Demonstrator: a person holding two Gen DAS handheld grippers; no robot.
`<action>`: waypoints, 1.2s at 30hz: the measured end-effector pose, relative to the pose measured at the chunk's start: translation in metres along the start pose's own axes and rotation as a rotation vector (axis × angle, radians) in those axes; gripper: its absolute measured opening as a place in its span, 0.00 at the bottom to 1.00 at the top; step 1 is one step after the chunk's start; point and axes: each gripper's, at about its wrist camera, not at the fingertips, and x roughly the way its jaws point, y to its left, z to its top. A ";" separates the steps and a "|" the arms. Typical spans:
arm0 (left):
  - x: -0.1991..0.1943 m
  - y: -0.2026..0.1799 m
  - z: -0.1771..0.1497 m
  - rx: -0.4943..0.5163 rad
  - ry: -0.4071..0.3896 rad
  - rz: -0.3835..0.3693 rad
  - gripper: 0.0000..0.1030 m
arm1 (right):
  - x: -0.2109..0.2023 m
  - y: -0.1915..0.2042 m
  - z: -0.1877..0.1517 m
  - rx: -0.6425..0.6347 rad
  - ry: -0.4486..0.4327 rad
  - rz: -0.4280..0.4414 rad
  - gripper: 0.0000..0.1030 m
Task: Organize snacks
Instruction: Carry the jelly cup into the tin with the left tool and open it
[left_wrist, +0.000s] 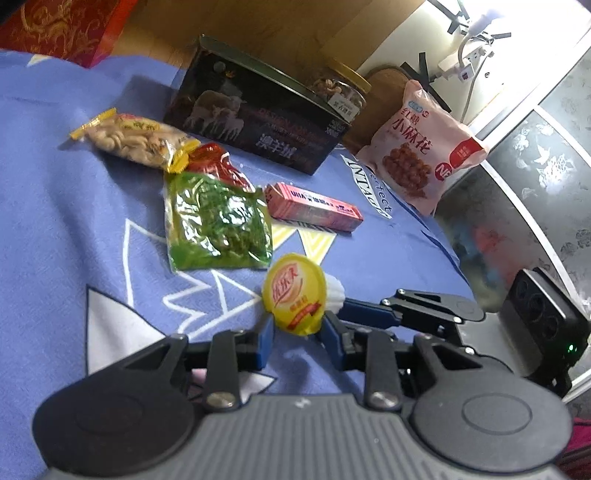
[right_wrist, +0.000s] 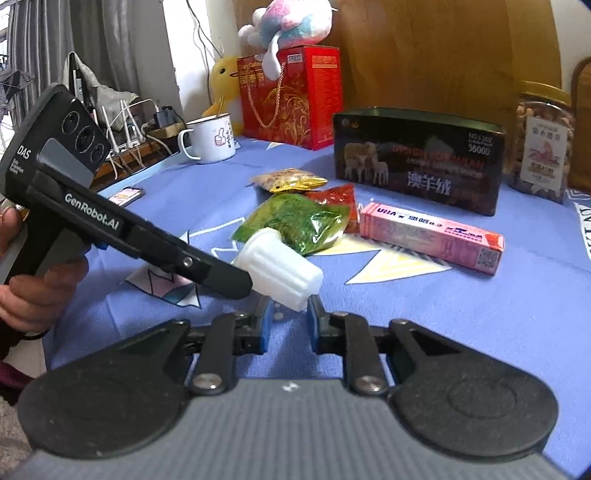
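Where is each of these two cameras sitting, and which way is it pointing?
Left wrist view: sits on the left hand-held gripper, looking down across the blue cloth; its fingers and the right hand-held gripper show.
Right wrist view: sits on the right hand-held gripper, facing the black box; a hand shows.
Shared: the jelly cup, gripped from both sides, green packet, pink box.

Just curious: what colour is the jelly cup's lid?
Yellow lid, clearest from the left wrist view.
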 end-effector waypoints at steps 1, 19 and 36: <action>-0.001 -0.001 0.001 0.007 -0.003 0.006 0.28 | 0.000 -0.001 0.001 -0.007 0.005 0.011 0.29; 0.008 -0.006 0.018 0.042 -0.001 -0.011 0.30 | 0.008 -0.008 0.012 -0.087 0.005 0.040 0.41; 0.031 -0.024 0.160 0.184 -0.198 0.027 0.35 | 0.040 -0.059 0.115 -0.139 -0.230 -0.164 0.41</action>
